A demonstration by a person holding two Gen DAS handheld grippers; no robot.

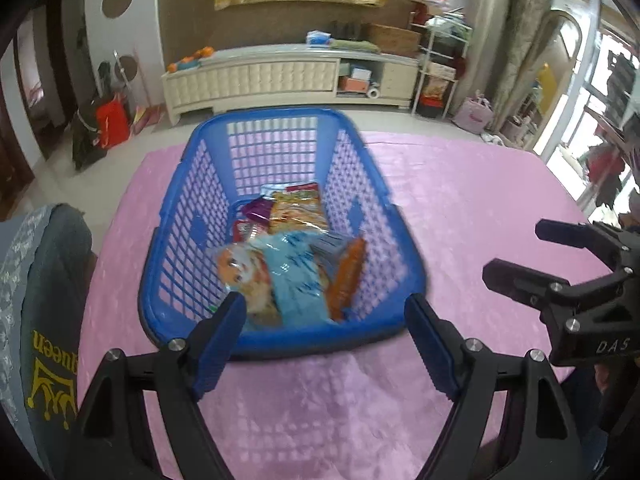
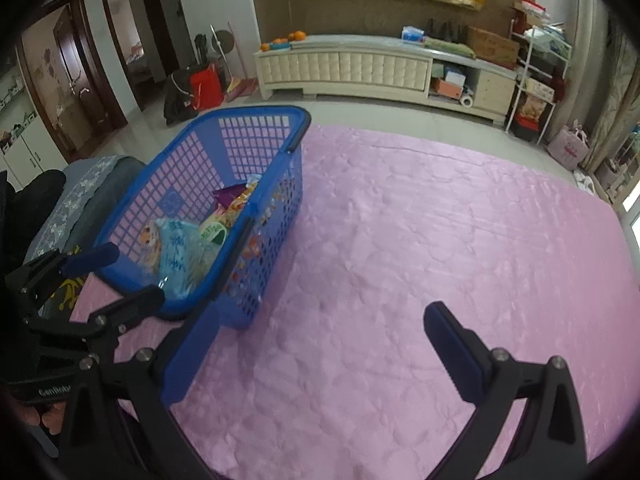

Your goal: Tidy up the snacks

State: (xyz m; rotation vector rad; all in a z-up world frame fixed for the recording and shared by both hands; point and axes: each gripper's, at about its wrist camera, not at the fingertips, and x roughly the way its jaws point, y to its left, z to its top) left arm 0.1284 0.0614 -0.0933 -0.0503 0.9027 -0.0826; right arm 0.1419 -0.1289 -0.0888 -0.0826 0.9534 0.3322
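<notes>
Left gripper (image 1: pixel 324 320): blue-padded jaws wide apart, empty, just short of my blue plastic lattice basket's (image 1: pixel 200 240) near rim.
Right gripper (image 2: pixel 316 328): spread wide, nothing held, over bare pink quilted cloth (image 2: pixel 440 220).
Snack packets (image 1: pixel 288 272): piled inside basket, blurred, apparently all in.
Basket axis: runs away from me; left nearer.

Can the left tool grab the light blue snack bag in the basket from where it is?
Probably yes. The left tool is open and empty, pointing down at the near end of the blue basket. The basket has no lid, and the light blue snack bag lies on top of the other snacks, so nothing covers it.
</notes>
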